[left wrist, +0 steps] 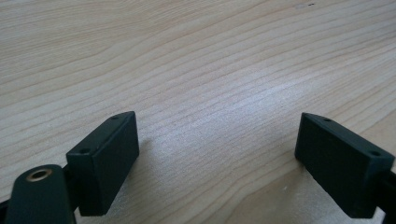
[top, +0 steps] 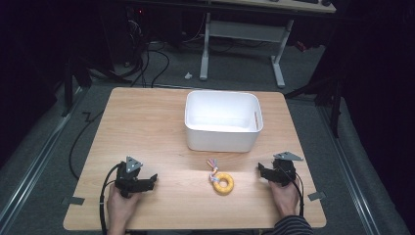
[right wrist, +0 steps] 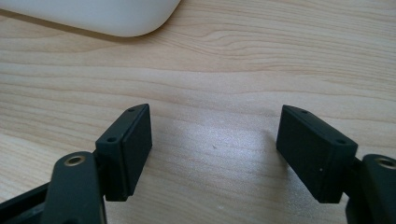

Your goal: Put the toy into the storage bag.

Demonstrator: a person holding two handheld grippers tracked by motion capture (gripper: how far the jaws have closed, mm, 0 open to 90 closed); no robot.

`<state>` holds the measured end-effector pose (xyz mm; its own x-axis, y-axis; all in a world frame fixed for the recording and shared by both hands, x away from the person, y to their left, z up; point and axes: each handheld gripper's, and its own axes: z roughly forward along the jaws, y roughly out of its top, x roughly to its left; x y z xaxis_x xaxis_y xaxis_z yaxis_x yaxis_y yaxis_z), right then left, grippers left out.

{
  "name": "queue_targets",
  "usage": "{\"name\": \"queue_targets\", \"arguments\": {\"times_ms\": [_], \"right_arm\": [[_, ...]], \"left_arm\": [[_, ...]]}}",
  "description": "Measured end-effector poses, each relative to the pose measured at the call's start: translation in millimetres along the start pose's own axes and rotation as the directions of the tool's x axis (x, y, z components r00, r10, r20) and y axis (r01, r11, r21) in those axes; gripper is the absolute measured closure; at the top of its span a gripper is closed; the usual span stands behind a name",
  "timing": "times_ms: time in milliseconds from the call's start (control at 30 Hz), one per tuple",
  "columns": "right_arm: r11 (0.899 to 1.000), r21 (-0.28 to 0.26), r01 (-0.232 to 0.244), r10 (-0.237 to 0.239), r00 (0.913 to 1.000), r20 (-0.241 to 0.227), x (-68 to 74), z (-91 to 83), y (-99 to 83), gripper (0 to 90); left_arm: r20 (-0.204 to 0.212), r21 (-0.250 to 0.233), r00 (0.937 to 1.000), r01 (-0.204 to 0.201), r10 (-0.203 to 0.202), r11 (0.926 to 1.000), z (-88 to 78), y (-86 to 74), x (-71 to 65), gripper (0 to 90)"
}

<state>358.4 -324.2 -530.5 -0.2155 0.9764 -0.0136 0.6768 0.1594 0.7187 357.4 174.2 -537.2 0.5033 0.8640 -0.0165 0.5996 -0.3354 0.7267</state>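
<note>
White bin [top: 222,139] w/ rounded corners, sitting past table centre toward far edge; inside looks bare white, thin reddish streak on inner right wall, too small to tell what. No readable writing or labels anywhere.

Yellow ring toy [top: 223,183] w/ short pink-and-blue tassel, lying flat on table [top: 147,122] betw. bin and near edge, just near of bin's front wall, apart from it; nothing on top of it.

Left gripper [top: 152,180] near left part of near edge, held in hand, lying low over wood, jaws pointing right toward ring; in left gripper view jaws spread wide, bare wood grain betw. them, nothing gripped.

Right gripper [top: 261,171] near right part of near edge, jaws pointing left toward ring, well apart from it; in right gripper view jaws apart w/ only wood betw. them, bin corner [right wrist: 93,16] at top left.

Clear wood betw. each gripper and ring. Beyond far edge: desk legs, cables on grey floor
</note>
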Motion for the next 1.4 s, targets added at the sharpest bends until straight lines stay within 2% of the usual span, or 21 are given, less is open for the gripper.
{"name": "queue_targets", "arguments": {"times_ms": [267, 400, 667, 800, 933, 967, 1267, 1400], "right_arm": [[1.000, 0.000, -0.004, 0.004, 0.9999, -0.012, -2.1, -8.2, 0.2, 31.5], [1.000, -0.025, 0.008, -0.008, 0.9996, -0.028, -0.1, -18.0, 0.3, 32.4], [0.999, -0.029, 0.041, -0.044, 0.9955, -0.085, 7.3, -35.0, -1.1, 35.6], [0.998, -0.040, 0.056, -0.061, 0.9896, -0.130, 12.4, -44.7, -3.8, 38.2], [0.996, -0.050, 0.078, -0.084, 0.9868, -0.138, 17.6, -47.8, -2.9, 39.3], [0.994, -0.054, 0.099, -0.105, 0.9842, -0.142, 21.4, -48.8, -2.0, 39.8], [0.987, -0.069, 0.143, -0.153, 0.9724, -0.176, 37.2, -51.5, 1.7, 40.8], [0.983, -0.080, 0.168, -0.181, 0.9633, -0.198, 48.4, -54.3, 4.6, 41.2]], "left_arm": [[0.001, 0.000, 1.0000, -0.001, 0.001, 1.0000, 0.0, 0.0, -0.1, 14.1], [0.001, 0.000, 1.0000, -0.001, 0.001, 1.0000, 0.0, 0.1, -0.1, 14.2], [0.003, 0.000, 1.0000, -0.005, 0.005, 1.0000, 0.3, 0.4, 0.2, 14.2], [0.002, 0.000, 1.0000, -0.005, 0.005, 1.0000, 0.4, 0.5, 0.2, 14.2], [0.001, -0.002, 1.0000, -0.004, 0.004, 1.0000, 0.5, 0.5, 0.2, 14.3], [0.002, 0.000, 1.0000, -0.004, 0.004, 1.0000, 0.5, 0.6, 0.3, 14.3], [0.001, -0.002, 1.0000, -0.003, 0.003, 1.0000, 0.6, 0.6, 0.2, 14.4], [0.001, -0.001, 1.0000, -0.003, 0.003, 1.0000, 0.6, 0.6, 0.3, 14.4]]}}
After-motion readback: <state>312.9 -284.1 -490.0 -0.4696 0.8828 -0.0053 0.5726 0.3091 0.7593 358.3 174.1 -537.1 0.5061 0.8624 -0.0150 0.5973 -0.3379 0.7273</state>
